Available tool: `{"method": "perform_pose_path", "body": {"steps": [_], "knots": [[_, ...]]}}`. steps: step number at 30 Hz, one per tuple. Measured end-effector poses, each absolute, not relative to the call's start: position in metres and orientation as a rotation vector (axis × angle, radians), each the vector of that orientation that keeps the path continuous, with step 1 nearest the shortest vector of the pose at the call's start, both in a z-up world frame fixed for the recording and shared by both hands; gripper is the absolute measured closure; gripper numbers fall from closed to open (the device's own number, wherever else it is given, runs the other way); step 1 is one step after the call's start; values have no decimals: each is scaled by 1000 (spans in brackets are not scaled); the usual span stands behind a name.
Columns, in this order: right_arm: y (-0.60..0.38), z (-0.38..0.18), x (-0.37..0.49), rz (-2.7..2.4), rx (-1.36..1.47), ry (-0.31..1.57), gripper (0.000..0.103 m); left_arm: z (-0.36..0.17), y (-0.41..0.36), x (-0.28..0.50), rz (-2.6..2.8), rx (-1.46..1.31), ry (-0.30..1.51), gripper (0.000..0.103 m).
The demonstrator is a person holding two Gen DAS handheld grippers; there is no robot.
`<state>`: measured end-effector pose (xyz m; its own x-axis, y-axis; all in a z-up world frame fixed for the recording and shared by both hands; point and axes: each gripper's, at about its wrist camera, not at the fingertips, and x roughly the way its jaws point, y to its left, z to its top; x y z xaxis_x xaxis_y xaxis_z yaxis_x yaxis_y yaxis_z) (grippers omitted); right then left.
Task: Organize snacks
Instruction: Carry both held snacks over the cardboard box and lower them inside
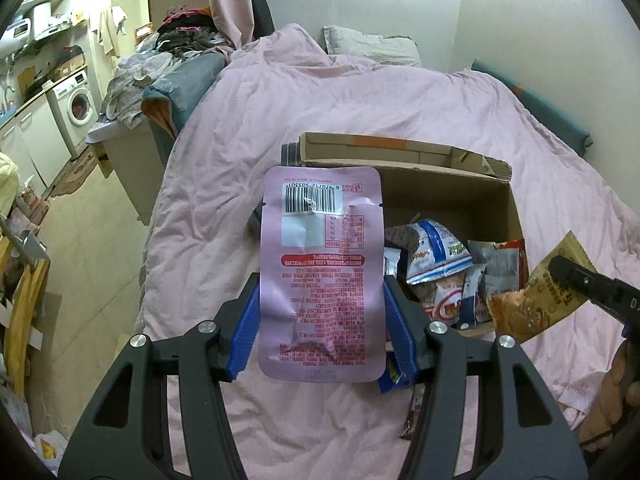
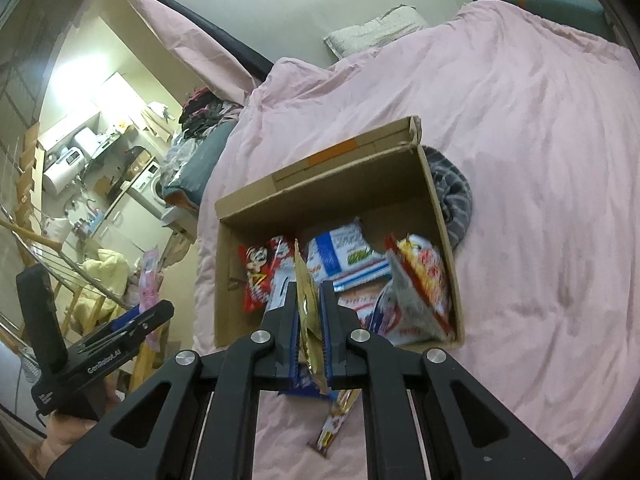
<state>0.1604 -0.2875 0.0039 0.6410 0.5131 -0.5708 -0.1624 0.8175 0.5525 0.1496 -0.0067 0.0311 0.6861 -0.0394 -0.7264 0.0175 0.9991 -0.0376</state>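
From my left wrist view, the left gripper (image 1: pixel 320 312) has its jaws pinching a pink pouch (image 1: pixel 320 268) above the bed (image 1: pixel 440 100), beside the cardboard box (image 1: pixel 460 200) of snack packets.

On the right wrist view, the right gripper (image 2: pixel 310 312) pinches a gold packet (image 2: pixel 308 300) edge-on over that box. I judge both are mid-carry; next comes lowering them in.

The pink pouch (image 1: pixel 320 268) is glossy, creased plastic film. The gold packet (image 2: pixel 308 312) shines like foil. The cardboard box (image 2: pixel 320 184) is matt brown with a rough torn corner. The bed cover (image 1: pixel 400 96) is soft, wrinkled pink cloth. Both grippers' fingers (image 1: pixel 244 320) carry ribbed blue pads on matt black plastic.
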Motion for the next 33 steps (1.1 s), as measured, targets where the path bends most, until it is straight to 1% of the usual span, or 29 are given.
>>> {"method": "perform_pose_path", "body": {"steps": [8, 15, 20, 27, 33], "knots": [[-299, -6, 192, 355, 510, 796, 94, 28, -18, 178, -54, -12, 809, 49], [-296, -8, 219, 334, 492, 780, 94, 1, -26, 206, -76, -15, 834, 49], [-304, -4, 231, 255, 500, 670, 94, -21, -27, 217, -82, -24, 878, 49], [-301, -22, 256, 225, 516, 743, 94, -31, -27, 223, -92, -36, 918, 49], [-293, -18, 257, 297, 506, 762, 94, -33, -26, 225, -92, -43, 926, 49]]}}
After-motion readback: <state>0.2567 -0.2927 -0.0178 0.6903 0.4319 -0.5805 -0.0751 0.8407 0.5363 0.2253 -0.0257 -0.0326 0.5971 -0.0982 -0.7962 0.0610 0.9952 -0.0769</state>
